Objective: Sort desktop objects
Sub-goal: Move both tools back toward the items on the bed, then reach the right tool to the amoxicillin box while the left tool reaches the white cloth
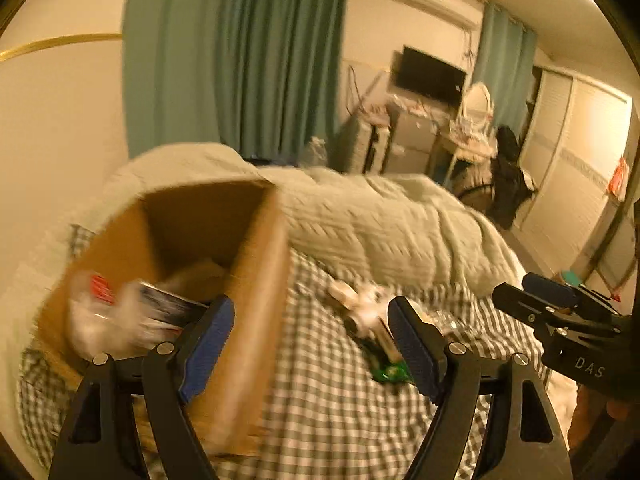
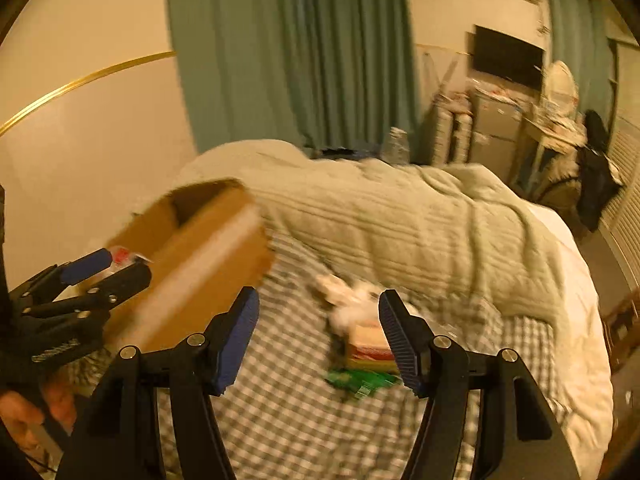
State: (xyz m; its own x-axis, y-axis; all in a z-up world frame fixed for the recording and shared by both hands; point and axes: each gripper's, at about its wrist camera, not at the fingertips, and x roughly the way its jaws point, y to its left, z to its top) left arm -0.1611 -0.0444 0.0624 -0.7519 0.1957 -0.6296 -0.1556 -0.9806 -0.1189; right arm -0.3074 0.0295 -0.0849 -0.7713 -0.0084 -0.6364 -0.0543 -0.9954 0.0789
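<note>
An open cardboard box (image 1: 256, 280) stands on the checked bed sheet (image 1: 320, 400) at the left; it holds white wrapped items and a dark packet (image 1: 168, 306). It shows in the right wrist view too (image 2: 208, 248). A small heap of objects lies on the sheet to its right: a green packet (image 2: 360, 382), a red and yellow pack (image 2: 368, 350) and white items (image 2: 348, 296). My left gripper (image 1: 310, 344) is open and empty beside the box's right wall. My right gripper (image 2: 318, 336) is open and empty just before the heap.
A pale knitted blanket (image 1: 380, 224) is bunched across the bed behind the box and heap. Green curtains (image 1: 236, 52), a TV (image 1: 432, 74), a dresser and wardrobe doors stand farther back. The wall is at the left.
</note>
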